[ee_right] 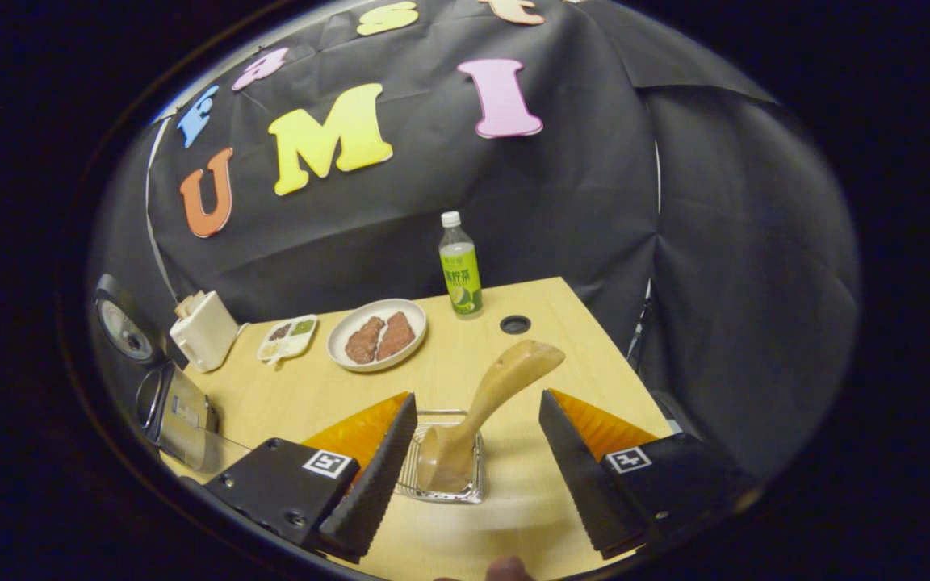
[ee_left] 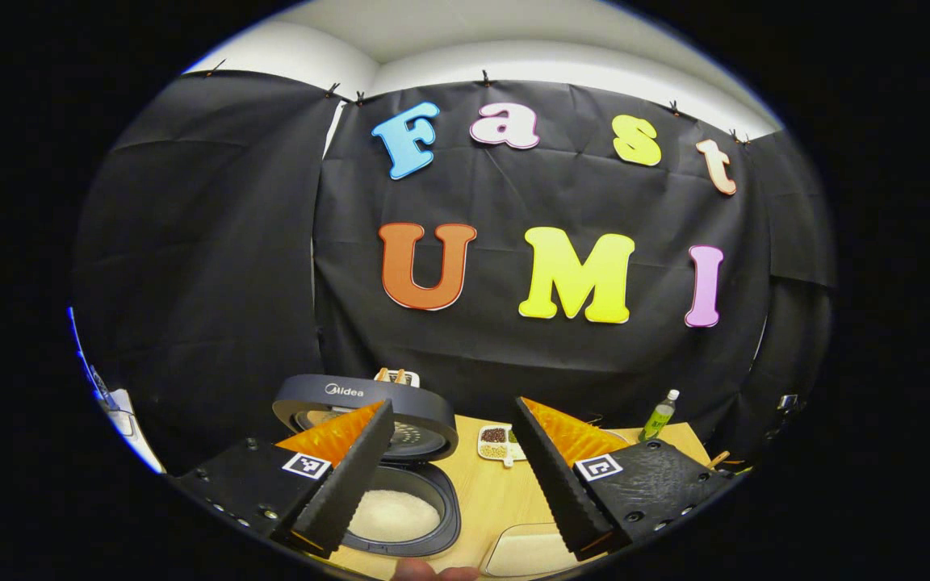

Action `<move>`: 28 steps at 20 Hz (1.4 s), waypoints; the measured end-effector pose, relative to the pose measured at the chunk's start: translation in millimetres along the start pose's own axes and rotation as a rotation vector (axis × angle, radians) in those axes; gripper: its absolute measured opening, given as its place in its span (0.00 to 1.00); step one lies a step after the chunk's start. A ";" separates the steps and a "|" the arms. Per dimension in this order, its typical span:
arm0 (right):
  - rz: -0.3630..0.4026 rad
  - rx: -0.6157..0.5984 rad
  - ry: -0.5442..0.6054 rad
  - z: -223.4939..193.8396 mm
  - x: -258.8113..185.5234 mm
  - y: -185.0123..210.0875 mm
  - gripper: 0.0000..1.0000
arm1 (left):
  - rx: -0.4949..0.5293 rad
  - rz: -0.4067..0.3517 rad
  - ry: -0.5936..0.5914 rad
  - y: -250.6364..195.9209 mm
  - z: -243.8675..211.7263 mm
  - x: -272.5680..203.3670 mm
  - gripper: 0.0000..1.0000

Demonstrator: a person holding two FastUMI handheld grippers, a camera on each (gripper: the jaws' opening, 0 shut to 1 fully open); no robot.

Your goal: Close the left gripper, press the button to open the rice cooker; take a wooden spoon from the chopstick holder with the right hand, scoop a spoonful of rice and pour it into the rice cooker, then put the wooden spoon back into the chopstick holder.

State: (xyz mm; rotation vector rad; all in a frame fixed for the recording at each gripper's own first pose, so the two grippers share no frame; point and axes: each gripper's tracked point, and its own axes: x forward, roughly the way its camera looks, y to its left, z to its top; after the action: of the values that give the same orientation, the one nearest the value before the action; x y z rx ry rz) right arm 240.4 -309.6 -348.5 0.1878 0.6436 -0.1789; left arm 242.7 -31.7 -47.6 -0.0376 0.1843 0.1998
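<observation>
right gripper view has the right hand-held gripper [ee_right: 473, 484] spread open around the wooden spoon [ee_right: 481, 407], which stands tilted in the wire chopstick holder [ee_right: 477, 484] on the tabletop [ee_right: 312, 395]; it looks light, rigid and smooth, best pinched at mid-handle, while the rice cooker [ee_left: 388, 452] sits open.

The rice cooker [ee_left: 368, 428] is dark navy, with white rice [ee_left: 394, 515] inside its dark pot. The surface [ee_right: 465, 363] is pale wood-grain. The wooden spoon [ee_right: 488, 403] is light tan. A green-labelled bottle [ee_right: 459, 266] has a white cap; a white plate [ee_right: 378, 332] carries brown patties.
</observation>
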 end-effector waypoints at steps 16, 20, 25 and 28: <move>0.040 0.064 0.059 -3.8 15.9 22.5 0.11 | 0.016 0.045 0.035 27.5 -14.7 -13.9 0.95; -0.019 0.041 -0.015 25.8 -10.9 28.3 0.10 | 0.016 0.034 -0.004 45.2 -9.9 -34.4 0.95; -0.025 -0.069 -0.094 57.7 -67.3 82.8 0.10 | -0.007 0.026 -0.029 72.7 -15.6 -69.7 0.95; 0.036 -0.100 -0.121 61.5 -100.6 141.2 0.09 | -0.029 -0.010 -0.027 85.5 -19.5 -85.6 0.94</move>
State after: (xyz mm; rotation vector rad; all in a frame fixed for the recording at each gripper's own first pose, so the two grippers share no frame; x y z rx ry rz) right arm 228.4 -176.2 -222.4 0.0914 0.5266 -0.1223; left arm 139.6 34.3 -52.5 -0.0652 0.1547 0.1925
